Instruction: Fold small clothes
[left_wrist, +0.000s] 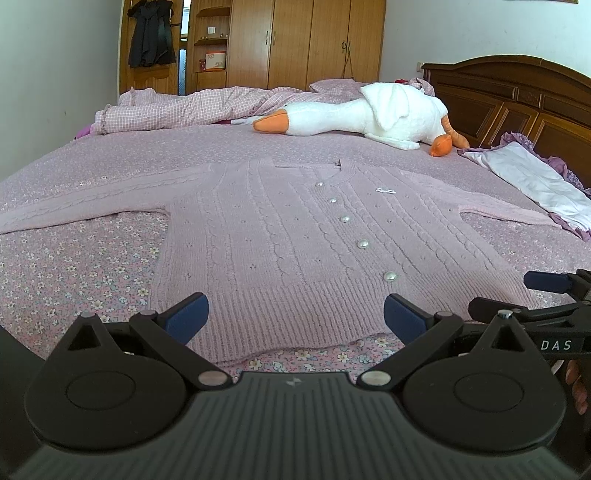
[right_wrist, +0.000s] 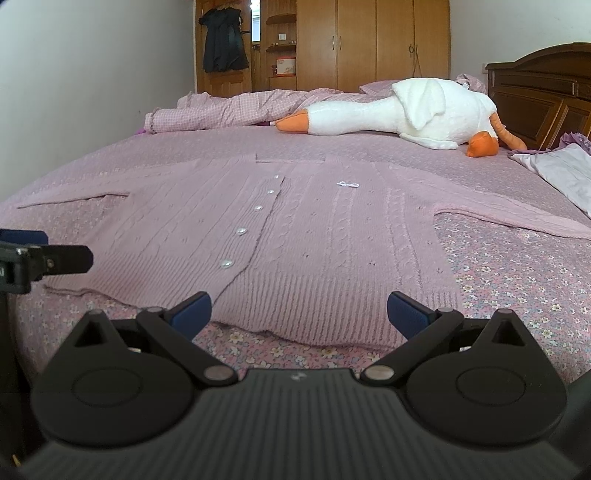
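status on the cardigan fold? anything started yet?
Done: the pink cardigan lies flat on the bed, buttoned, both sleeves spread out. In hand: nothing; the left gripper and right gripper are open, near the hem. Left: every fold; no sleeve or side is turned in yet.

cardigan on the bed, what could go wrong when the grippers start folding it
The pink cardigan lies flat on a soft floral bedsheet; the open left gripper or right gripper may pinch sheet with the hem. Pearl buttons could snag a finger. The spread sleeves may drag unevenly.
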